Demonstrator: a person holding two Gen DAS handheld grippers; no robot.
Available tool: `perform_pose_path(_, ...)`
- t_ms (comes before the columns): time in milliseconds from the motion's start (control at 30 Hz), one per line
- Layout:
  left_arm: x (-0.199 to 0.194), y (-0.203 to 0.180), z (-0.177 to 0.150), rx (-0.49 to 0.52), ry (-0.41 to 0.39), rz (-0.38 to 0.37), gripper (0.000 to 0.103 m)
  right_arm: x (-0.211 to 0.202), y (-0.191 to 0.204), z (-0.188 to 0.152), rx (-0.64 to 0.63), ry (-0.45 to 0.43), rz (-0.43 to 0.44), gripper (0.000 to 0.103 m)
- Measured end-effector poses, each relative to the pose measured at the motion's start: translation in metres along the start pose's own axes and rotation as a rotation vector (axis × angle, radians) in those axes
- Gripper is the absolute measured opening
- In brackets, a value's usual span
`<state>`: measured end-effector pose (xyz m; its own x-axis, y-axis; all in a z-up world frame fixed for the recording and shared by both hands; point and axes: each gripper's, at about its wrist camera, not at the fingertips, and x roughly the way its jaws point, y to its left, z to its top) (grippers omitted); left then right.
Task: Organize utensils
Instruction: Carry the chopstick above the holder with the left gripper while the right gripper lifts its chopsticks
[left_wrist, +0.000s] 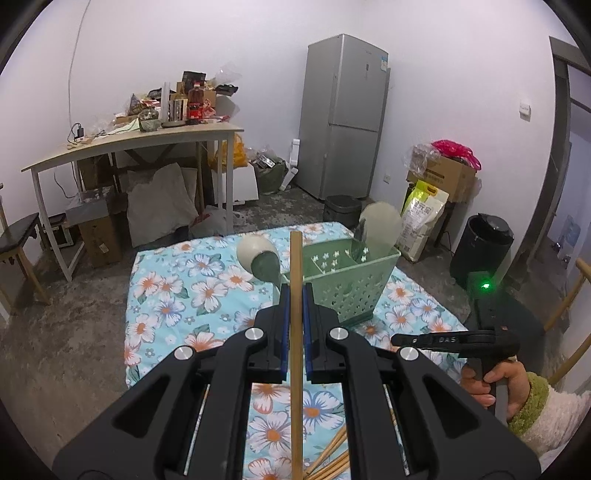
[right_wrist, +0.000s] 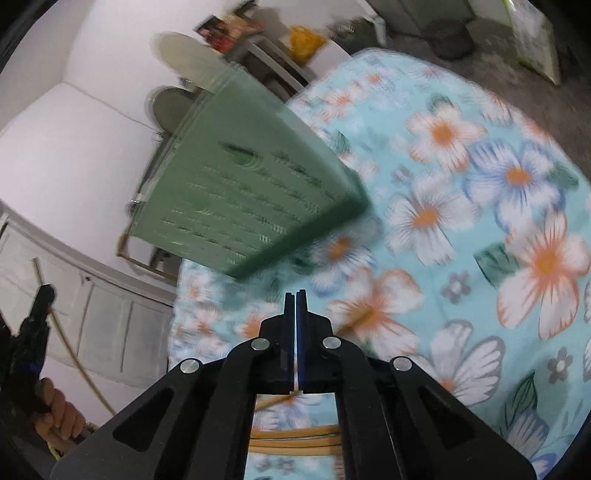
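Note:
My left gripper (left_wrist: 295, 291) is shut on a wooden chopstick (left_wrist: 296, 258) that stands upright between its blue pads. Just beyond it, a green perforated caddy (left_wrist: 347, 284) stands on the floral cloth (left_wrist: 177, 288). A pale spoon (left_wrist: 380, 225) rises from its far side and a grey-green ladle (left_wrist: 260, 258) from its left. Several chopsticks (left_wrist: 332, 454) lie on the cloth below me. My right gripper (right_wrist: 296, 293) is shut with nothing between its pads. It hovers over the cloth (right_wrist: 461, 221) near the blurred caddy (right_wrist: 251, 192), with loose chopsticks (right_wrist: 295, 435) under it.
A hand in a green-cuffed sleeve (left_wrist: 517, 391) holds the right gripper at the cloth's right edge. Beyond the cloth are a cluttered desk (left_wrist: 147, 136), a fridge (left_wrist: 343, 114), a black bin (left_wrist: 484, 247), a rice sack (left_wrist: 421, 221) and boxes. A dark stool (left_wrist: 18, 236) stands far left.

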<state>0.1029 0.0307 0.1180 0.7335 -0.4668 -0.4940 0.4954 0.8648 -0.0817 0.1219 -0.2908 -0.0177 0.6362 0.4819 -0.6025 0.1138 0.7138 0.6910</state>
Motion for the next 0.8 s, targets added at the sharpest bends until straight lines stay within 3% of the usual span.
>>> perform_pose_path(133,-0.007,0.004,0.010,-0.026,-0.036,-0.011,0.005,-0.029,0.031,0.007,-0.104,-0.103,0.025,0.000)
perform_pose_path(267,-0.013,0.008,0.026,-0.093,-0.105,-0.067,0.005,-0.059,0.057,0.009,-0.213,-0.197,0.019,0.000)
perform_pose_path(467,-0.017,0.003,0.063,-0.173,-0.264,-0.160,0.005,-0.099,0.081,0.009,-0.341,-0.323,-0.010,0.000)
perform_pose_path(667,0.001,-0.012,0.103,-0.216,-0.396,-0.215,0.005,-0.112,0.089,0.008,-0.376,-0.368,-0.006,0.000)
perform_pose_path(800,0.025,-0.020,0.121,-0.238,-0.423,-0.226,0.005,-0.113,0.081,0.009,-0.369,-0.362,-0.015,0.000)
